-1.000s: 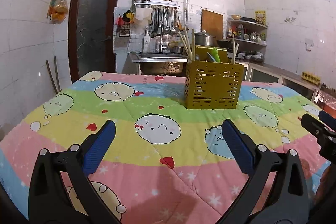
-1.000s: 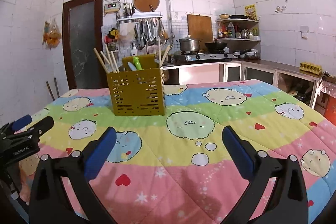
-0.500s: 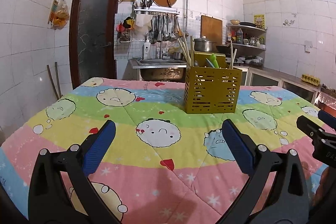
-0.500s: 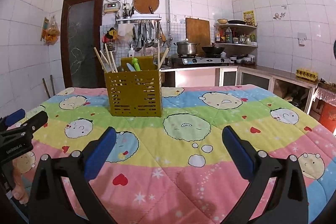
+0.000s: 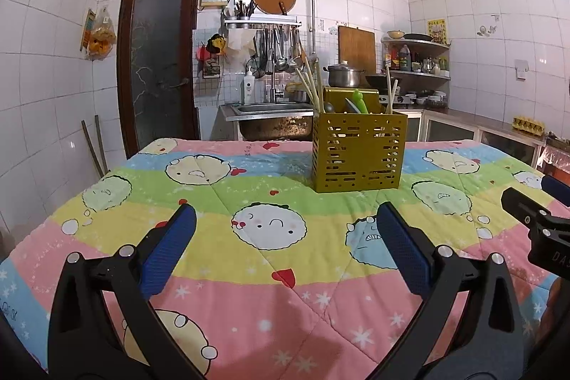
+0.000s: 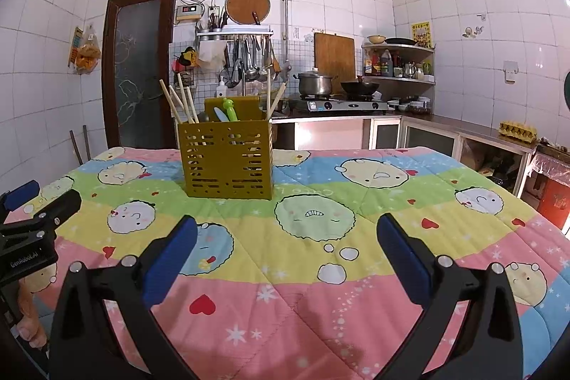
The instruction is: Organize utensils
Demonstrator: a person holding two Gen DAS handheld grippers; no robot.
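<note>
A mustard-yellow slotted utensil holder (image 5: 359,152) stands upright on the cartoon quilt (image 5: 270,276) at the far middle of the table; it also shows in the right wrist view (image 6: 227,159). Wooden chopsticks (image 6: 178,102), a green-handled utensil (image 6: 229,109) and a dark spoon stick out of it. My left gripper (image 5: 285,237) is open and empty, well short of the holder. My right gripper (image 6: 286,239) is open and empty too, to the right of the holder. Each gripper shows at the edge of the other's view.
Behind the table are a steel sink (image 5: 270,116), a rack of hanging ladles (image 5: 274,48), a gas stove with a pot (image 6: 315,84), corner shelves (image 6: 399,63) and a dark door (image 5: 156,59). An egg tray (image 6: 516,130) sits on the right counter.
Both grippers have tilted upward and drawn back slightly, so more wall and ceiling show. Both stay open and empty. The holder has not moved.
</note>
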